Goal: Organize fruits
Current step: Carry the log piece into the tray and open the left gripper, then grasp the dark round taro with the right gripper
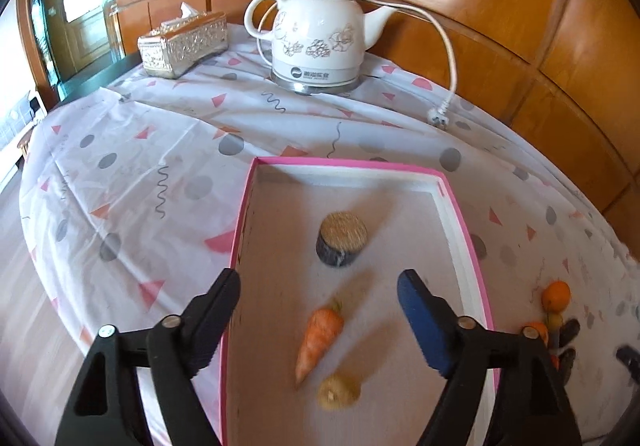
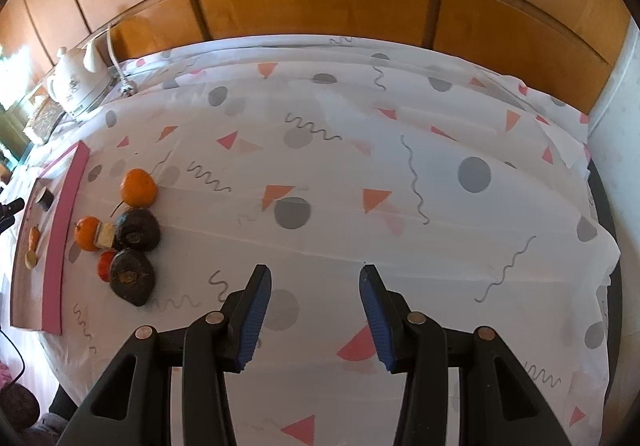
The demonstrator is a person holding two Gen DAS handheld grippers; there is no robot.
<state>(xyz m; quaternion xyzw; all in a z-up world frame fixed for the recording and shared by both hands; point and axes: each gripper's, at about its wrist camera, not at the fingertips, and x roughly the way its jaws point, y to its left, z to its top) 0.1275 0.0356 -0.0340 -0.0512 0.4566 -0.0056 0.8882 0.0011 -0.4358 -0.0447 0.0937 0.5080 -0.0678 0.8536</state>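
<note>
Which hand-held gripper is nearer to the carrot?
Left. The left hand-held gripper hovers open right over the carrot in the pink box. The right hand-held gripper is outside it, over bare cloth.

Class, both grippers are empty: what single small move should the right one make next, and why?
Probably swing the right gripper left toward the nearer dark avocado. Its jaws are open and empty, and the fruit pile lies on the cloth outside the pink-rimmed tray.

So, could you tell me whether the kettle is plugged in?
Unplugged: the kettle's plug lies loose on the tablecloth.
</note>
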